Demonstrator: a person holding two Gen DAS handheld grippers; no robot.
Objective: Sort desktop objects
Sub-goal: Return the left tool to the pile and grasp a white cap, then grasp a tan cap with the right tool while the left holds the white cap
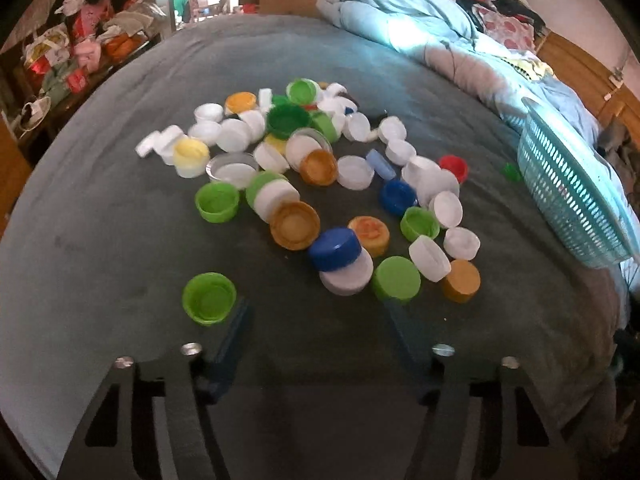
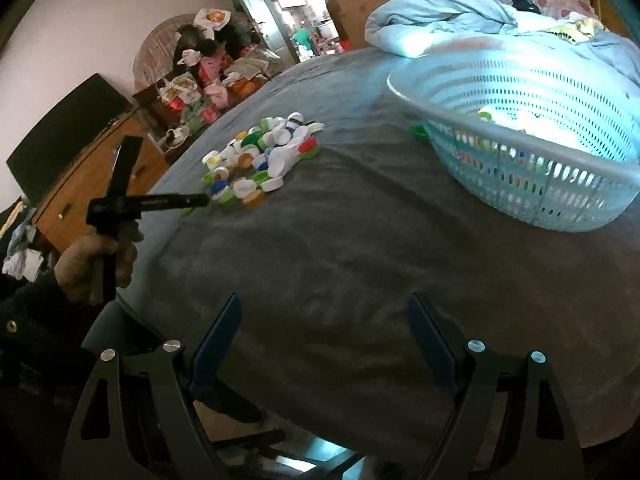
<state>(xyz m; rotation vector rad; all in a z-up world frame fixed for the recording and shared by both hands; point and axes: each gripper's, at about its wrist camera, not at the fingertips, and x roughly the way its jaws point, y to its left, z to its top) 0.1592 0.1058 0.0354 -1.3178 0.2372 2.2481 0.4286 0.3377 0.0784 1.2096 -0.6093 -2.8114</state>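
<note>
I am between picks in sorting the bottle caps point(image 1: 304, 184): they lie in a loose heap on the grey bed cover point(image 1: 120, 240), and the pale blue basket point(image 2: 532, 184) stands on the same cover, well apart from the heap on my right side. Through its slotted wall I can see caps already inside, so part of the job looks done, though most of the heap is still out.

My left gripper point(image 1: 316, 316) hangs over the near edge of the heap, angled down. Its fingers stand partly apart with nothing between them. A light green cap point(image 1: 209, 298), lying open side up, sits just beside the left finger's tip, and another green cap point(image 1: 396, 278) sits near the right one. A blue cap point(image 1: 334, 249) resting on a white cap point(image 1: 347, 276) is straight ahead.

My right gripper point(image 2: 324, 308) hovers over bare cover near the basket, fingers wide and empty. From that view I see my left hand point(image 2: 96, 264) holding its tool towards the heap.

I judge the next move is a pick with the left: I should choose one cap, line the fingers up on either side of its rim, and settle low enough to pinch it without nudging its neighbours.
</note>
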